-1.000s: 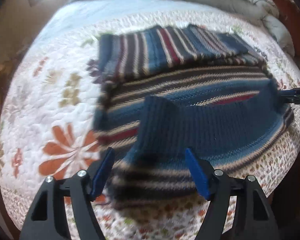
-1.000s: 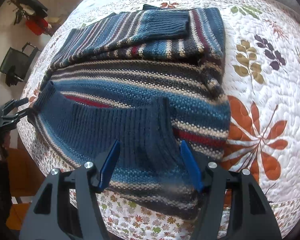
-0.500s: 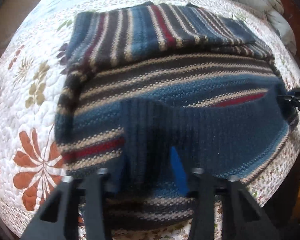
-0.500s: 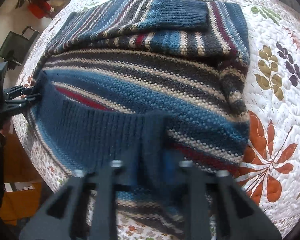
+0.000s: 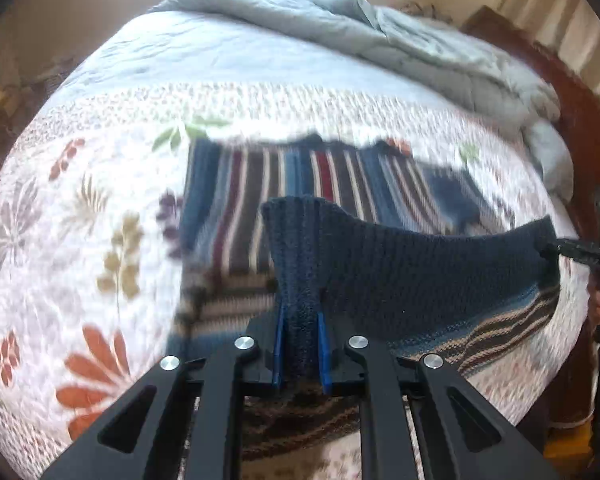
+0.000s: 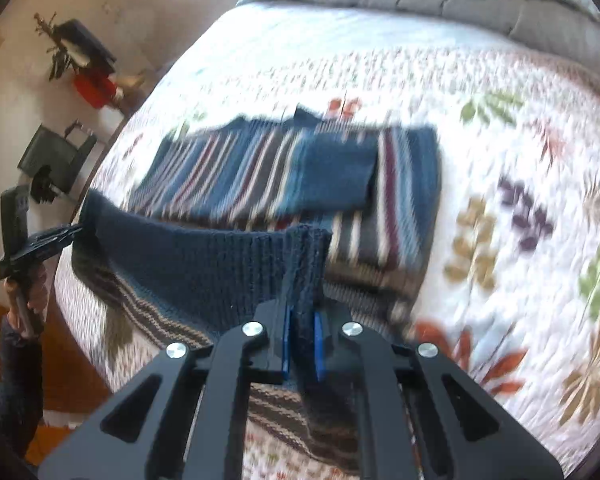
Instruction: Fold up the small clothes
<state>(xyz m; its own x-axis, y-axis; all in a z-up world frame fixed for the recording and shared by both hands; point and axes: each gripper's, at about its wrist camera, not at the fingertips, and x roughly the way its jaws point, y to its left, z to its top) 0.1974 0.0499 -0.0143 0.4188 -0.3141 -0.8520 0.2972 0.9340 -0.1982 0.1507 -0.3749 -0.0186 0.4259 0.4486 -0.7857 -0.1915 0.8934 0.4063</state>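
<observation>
Left wrist view: we've got the left claw [image 5: 300, 344] clamped on one corner of the striped sweater's [image 5: 340, 184] ribbed hem [image 5: 400, 276]; right claw [image 6: 302, 344] clamped on the other corner. Sweater lies on the quilted bed [image 5: 100, 200], hem end lifted, far part flat w/ sleeves folded across. To fold well we'd keep both corners level, hem taut, carry it fwd evenly. Long axis runs away from us; hem nearest, far end toward the grey duvet [image 5: 380, 36].

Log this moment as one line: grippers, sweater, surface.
left gripper: shut on hem | right gripper: shut on hem | sweater: hem lifted, sleeves folded | quilt: underneath
</observation>
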